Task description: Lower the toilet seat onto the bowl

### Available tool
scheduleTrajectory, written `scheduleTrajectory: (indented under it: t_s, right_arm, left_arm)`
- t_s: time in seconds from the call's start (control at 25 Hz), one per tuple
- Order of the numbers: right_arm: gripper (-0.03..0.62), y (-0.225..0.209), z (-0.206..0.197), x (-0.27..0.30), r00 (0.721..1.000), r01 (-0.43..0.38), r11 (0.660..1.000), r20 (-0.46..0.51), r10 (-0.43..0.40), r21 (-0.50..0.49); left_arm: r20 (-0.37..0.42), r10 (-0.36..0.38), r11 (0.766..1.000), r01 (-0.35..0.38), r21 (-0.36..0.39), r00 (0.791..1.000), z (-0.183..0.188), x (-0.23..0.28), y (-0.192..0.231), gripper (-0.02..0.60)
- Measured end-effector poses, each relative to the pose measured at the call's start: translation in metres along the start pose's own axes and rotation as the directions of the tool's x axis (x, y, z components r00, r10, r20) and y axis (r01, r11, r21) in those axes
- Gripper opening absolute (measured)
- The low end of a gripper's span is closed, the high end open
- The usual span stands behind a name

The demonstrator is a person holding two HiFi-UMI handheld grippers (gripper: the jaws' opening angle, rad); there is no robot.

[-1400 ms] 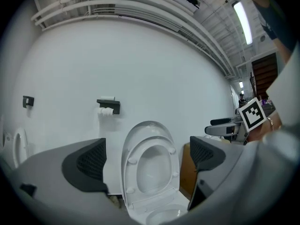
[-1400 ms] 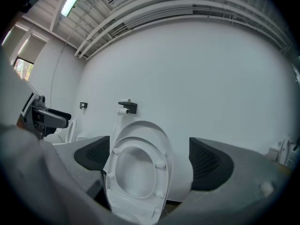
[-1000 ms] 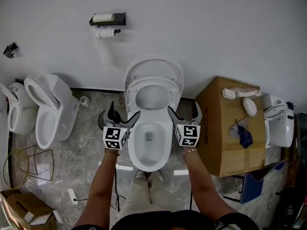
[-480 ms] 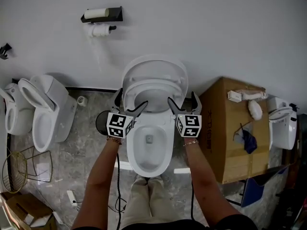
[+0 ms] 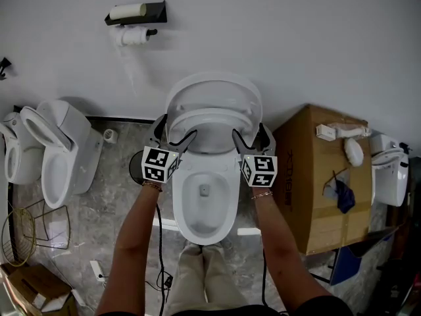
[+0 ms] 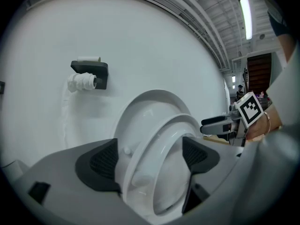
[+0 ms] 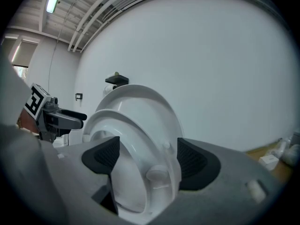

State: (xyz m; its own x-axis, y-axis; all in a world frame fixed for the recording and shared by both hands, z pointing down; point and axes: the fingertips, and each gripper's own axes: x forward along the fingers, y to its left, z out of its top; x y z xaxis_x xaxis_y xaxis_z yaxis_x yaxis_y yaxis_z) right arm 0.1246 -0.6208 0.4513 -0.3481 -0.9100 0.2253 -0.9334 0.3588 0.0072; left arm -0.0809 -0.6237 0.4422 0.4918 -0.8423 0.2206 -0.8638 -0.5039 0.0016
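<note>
Head view, looking steeply down: my left tongs (image 5: pixel 174 134) and right tongs (image 5: pixel 250 135) sit at the centre of the frame, one at each side edge of the raised seat (image 5: pixel 210 113). The seat stands upright against its lid (image 5: pixel 214 87), above the open bowl (image 5: pixel 228 206) at lower centre. A second ago both tongs were lower in the frame, beside the bowl and clear of the seat. Now they flank the seat, and both pairs of jaws have just been closing.

Left gripper view: my left tongs (image 6: pixel 149 156) are spread at the bottom centre. One edge of the seat (image 6: pixel 161 130) stands between the two dark pads, with the lid (image 6: pixel 140 104) behind it. I see no firm press from either pad yet. The right tongs (image 6: pixel 219 124) show at middle right, level with the far edge.

Right gripper view: my right tongs (image 7: pixel 147 158) are likewise spread at the bottom centre. They straddle the seat (image 7: pixel 125 121) and lid (image 7: pixel 143 97) edge without clearly pinching it. The left tongs (image 7: pixel 65 118) show at middle left.

I judge the reach is over and the grip is just starting. The seat has not begun to tip. Since both layers sit between my pads, closing fully may catch the lid along with the seat.
</note>
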Motion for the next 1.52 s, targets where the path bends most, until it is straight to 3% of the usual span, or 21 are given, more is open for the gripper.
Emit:
scheduleTrajectory:
  t_s: [0.12,0.32,1.04,1.28,1.52]
  right_arm:
    - [0.324,-0.003,-0.001,0.002,1.000,0.013,1.000,0.004,-0.013,-0.003]
    - [0.216,-0.012,-0.006,0.006,0.999,0.051,0.998,-0.004,-0.051,-0.031]
    - [0.095,-0.018,-0.004,0.016,0.997,0.079,0.995,-0.001,-0.079,-0.056]
    - [0.086,-0.016,-0.004,0.014,0.997,0.081,0.994,0.000,-0.081,-0.071]
    - [0.084,-0.011,-0.005,0.002,0.996,0.085,0.994,0.012,-0.085,-0.069]
  left_arm:
    - [0.019,0.022,1.000,-0.022,-0.002,1.000,0.002,0.000,0.007,0.257]
    - [0.000,0.043,0.999,-0.043,0.024,0.999,-0.005,0.004,0.012,0.161]
    - [-0.022,0.051,0.998,-0.050,0.042,0.998,-0.015,0.015,0.019,0.100]
    - [-0.014,0.020,1.000,-0.020,0.019,1.000,-0.015,0.013,0.018,0.098]
    - [0.018,0.034,0.999,-0.034,0.007,0.999,-0.014,0.002,0.013,0.098]
